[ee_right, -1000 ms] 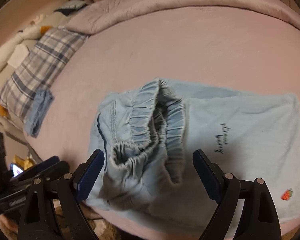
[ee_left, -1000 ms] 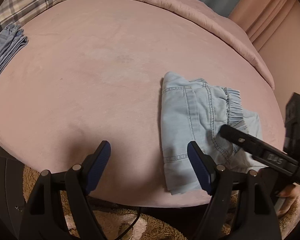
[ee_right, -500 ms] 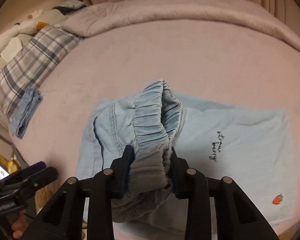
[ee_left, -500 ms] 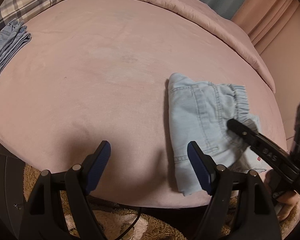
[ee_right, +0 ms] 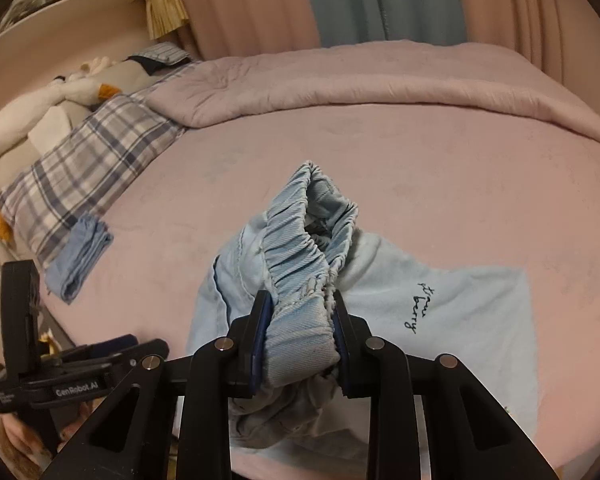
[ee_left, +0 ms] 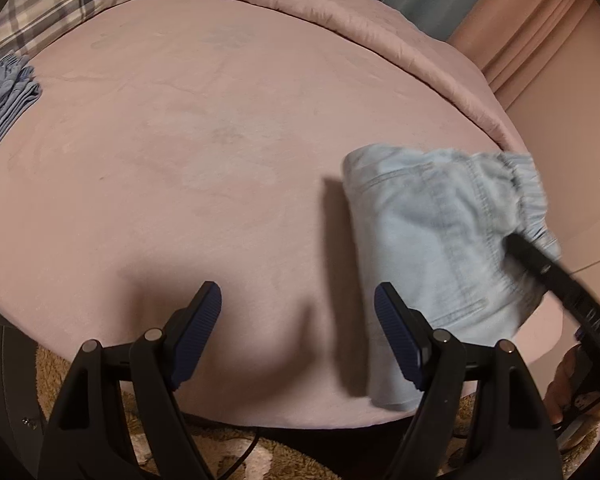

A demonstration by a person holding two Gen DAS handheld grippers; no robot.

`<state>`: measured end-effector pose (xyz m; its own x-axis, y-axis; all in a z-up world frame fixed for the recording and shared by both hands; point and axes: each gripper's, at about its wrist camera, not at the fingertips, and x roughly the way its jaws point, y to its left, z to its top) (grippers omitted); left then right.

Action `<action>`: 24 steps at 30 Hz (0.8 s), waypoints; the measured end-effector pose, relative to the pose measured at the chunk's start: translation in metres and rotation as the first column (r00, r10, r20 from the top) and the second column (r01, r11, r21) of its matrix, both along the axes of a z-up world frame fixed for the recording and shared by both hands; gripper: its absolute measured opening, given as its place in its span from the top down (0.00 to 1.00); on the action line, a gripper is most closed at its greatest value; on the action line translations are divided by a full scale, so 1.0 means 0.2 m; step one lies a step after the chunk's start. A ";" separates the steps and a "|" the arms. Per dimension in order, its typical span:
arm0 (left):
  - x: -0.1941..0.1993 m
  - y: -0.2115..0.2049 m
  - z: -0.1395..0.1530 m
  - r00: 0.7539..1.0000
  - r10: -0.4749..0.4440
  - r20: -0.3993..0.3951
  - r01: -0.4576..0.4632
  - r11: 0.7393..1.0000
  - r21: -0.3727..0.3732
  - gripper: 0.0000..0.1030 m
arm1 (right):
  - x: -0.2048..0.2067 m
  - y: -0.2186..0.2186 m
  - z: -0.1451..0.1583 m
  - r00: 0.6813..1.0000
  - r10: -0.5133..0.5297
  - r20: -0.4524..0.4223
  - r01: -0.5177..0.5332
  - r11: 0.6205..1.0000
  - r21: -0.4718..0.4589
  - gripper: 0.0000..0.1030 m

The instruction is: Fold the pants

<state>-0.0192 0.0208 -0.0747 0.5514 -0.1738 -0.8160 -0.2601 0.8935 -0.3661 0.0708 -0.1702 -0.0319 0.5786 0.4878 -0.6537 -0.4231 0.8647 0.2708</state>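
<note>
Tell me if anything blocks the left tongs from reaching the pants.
Nothing visible does. The left tongs hang open over bare pink bedcover, and the pants lie just beyond the right-hand finger. The right tongs are shut on the waistband, approaching from the other side.

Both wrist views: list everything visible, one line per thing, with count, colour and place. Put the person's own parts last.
pants: one, light blue denim, near bed edge, elastic waistband lifted.
light blue cloth: one, dark script lettering, flat under and right of the pants.
folded garment: one, blue, by the plaid pillow.
plaid pillow: one, white and blue-grey, head of bed.
bed sheet: pink, covers mattress.
comforter: one, pink, pushed to far side.
plush toy: one, white with orange, beyond the pillow.
curtains: pink and blue-grey, back wall.
left gripper: black, blue pads, open over the sheet.
right gripper: black, clamped on the waistband.
</note>
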 end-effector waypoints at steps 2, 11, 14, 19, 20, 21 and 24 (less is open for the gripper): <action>0.01 0.00 0.00 1.000 -0.002 -0.001 0.002 1.000 -0.001 0.23 | 0.01 0.02 -0.05 0.999 0.032 -0.044 -0.032 0.999 0.001 0.72; 0.02 0.01 -0.05 1.000 -0.001 -0.030 0.000 1.000 -0.011 0.23 | 0.09 0.09 -0.05 0.978 0.102 -0.182 -0.100 0.995 0.022 0.67; 0.02 0.01 -0.07 0.999 -0.003 -0.045 0.003 1.000 -0.014 0.23 | 0.07 0.10 -0.01 0.978 0.127 -0.166 -0.122 0.992 0.037 0.67; 0.02 0.02 -0.11 0.998 -0.001 -0.065 0.000 1.000 -0.025 0.23 | 0.05 0.14 -0.01 0.980 0.137 -0.148 -0.134 0.991 0.026 0.67; 0.02 0.02 -0.12 0.998 -0.001 -0.070 0.000 1.000 -0.023 0.23 | 0.06 0.14 -0.03 0.980 0.116 -0.159 -0.116 0.993 0.008 0.67; 0.01 0.03 -0.12 0.997 0.000 -0.074 -0.002 1.000 -0.022 0.23 | 0.07 0.13 -0.05 0.978 0.102 -0.180 -0.103 0.995 0.004 0.65; -0.01 0.04 -0.14 0.997 0.010 -0.082 -0.012 1.000 -0.020 0.23 | 0.11 0.07 -0.13 0.962 0.073 -0.262 -0.062 0.997 0.052 0.57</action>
